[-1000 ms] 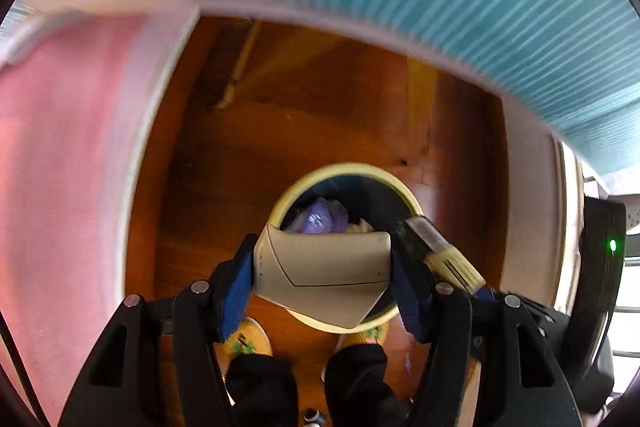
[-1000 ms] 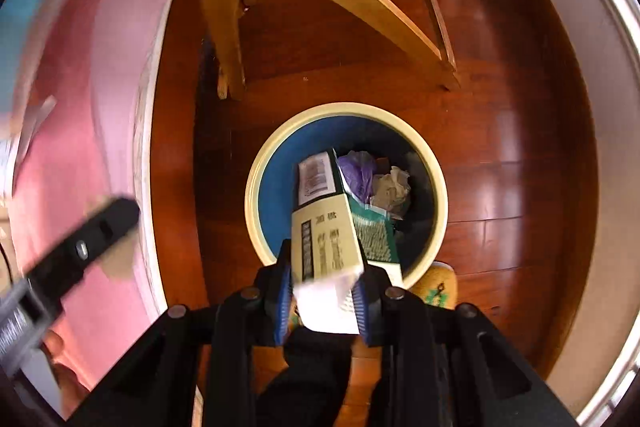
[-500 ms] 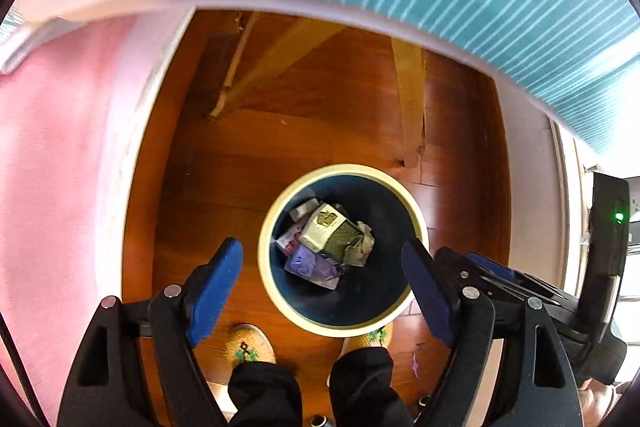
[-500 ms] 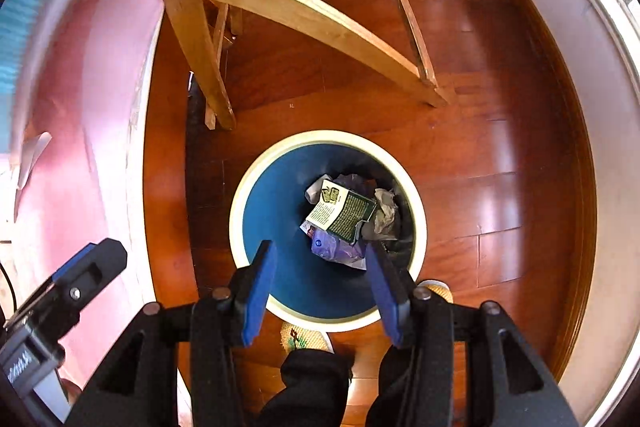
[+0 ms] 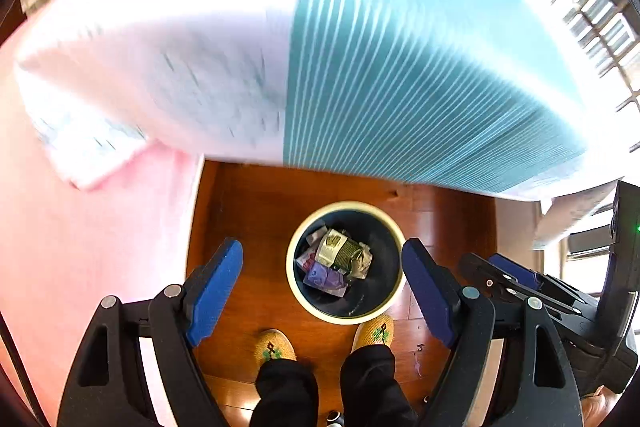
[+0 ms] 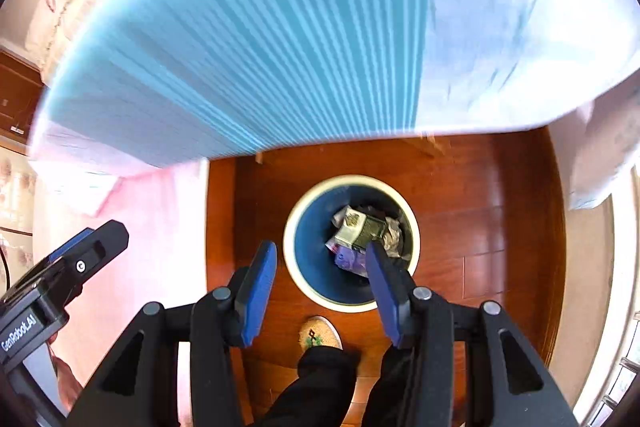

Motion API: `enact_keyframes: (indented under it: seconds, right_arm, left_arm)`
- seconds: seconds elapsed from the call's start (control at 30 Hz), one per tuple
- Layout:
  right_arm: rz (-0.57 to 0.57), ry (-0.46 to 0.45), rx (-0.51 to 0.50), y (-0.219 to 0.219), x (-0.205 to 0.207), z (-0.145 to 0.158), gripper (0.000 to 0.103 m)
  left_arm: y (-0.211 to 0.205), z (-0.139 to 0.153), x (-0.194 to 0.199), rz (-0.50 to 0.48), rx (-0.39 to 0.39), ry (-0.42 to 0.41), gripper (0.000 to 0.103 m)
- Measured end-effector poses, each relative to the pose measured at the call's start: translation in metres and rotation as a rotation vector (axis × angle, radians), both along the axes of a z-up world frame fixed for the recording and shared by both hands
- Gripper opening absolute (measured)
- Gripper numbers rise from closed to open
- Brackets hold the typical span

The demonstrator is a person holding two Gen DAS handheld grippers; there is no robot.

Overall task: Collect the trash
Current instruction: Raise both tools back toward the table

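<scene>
You've let go with both: the left gripper (image 5: 322, 287) and right gripper (image 6: 320, 287) now hang open and empty. Both cartons (image 5: 340, 253) now lie in the wastebasket (image 5: 346, 317) below, so this load is binned.

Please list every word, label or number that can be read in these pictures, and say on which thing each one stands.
"GenRobot.AI": white letters on the black body of the left claw, seen from the right wrist view.
Green and cream carton in the trash bin: printing too small to read.
Purple wrapper: print unreadable.
</scene>
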State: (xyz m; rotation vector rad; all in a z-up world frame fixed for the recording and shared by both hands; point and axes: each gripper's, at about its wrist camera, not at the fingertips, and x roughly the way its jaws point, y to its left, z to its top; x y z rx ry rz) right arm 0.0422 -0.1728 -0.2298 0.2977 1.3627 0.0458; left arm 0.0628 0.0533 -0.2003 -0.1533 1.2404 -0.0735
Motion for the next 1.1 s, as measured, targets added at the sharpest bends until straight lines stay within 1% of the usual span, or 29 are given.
enact_keyframes:
  seconds: [0.1,0.3,0.33,0.43,0.47,0.5,0.57,0.7,0.83,0.9,0.97,1.1]
  right_arm:
    - [0.003,-0.046,0.0,0.008,-0.004,0.048,0.047]
    - [-0.003,-0.139,-0.028,0.02,-0.01,0.133,0.047]
    - [-0.004,-0.153,-0.033,0.021,-0.011,0.144,0.047]
    - [-0.009,-0.222,-0.06,0.024,-0.011,0.182,0.047]
    - [-0.014,-0.251,-0.071,0.025,-0.011,0.196,0.047]
    - [-0.02,-0.277,-0.08,0.025,-0.012,0.205,0.047]
    - [-0.035,-0.33,-0.101,0.024,-0.009,0.227,0.047]
    - [-0.062,-0.417,-0.13,0.021,0.005,0.265,0.047]
    - [-0.075,-0.479,-0.159,0.014,0.025,0.293,0.047]
    - [-0.076,-0.492,-0.178,0.009,0.037,0.3,0.047]
    - [-0.073,-0.486,-0.179,0.002,0.052,0.303,0.047]
    - [-0.052,-0.475,-0.17,-0.015,0.091,0.301,0.047]
  left_arm:
    - [0.006,0.048,-0.002,-0.036,0.025,-0.059,0.08]
    - [0.016,0.141,-0.004,-0.11,0.065,-0.192,0.08]
    - [0.015,0.152,-0.004,-0.119,0.069,-0.218,0.08]
    - [0.016,0.198,-0.001,-0.131,0.091,-0.304,0.08]
    - [0.015,0.211,0.0,-0.132,0.098,-0.316,0.08]
    - [0.015,0.227,0.001,-0.132,0.1,-0.342,0.08]
    - [0.016,0.249,0.003,-0.138,0.09,-0.383,0.08]
    - [0.018,0.28,0.013,-0.148,0.07,-0.435,0.08]
    - [0.016,0.294,0.038,-0.159,0.064,-0.467,0.08]
    - [0.014,0.297,0.052,-0.161,0.067,-0.472,0.08]
    - [0.01,0.298,0.069,-0.164,0.06,-0.462,0.08]
    - [0.0,0.288,0.112,-0.153,0.031,-0.424,0.08]
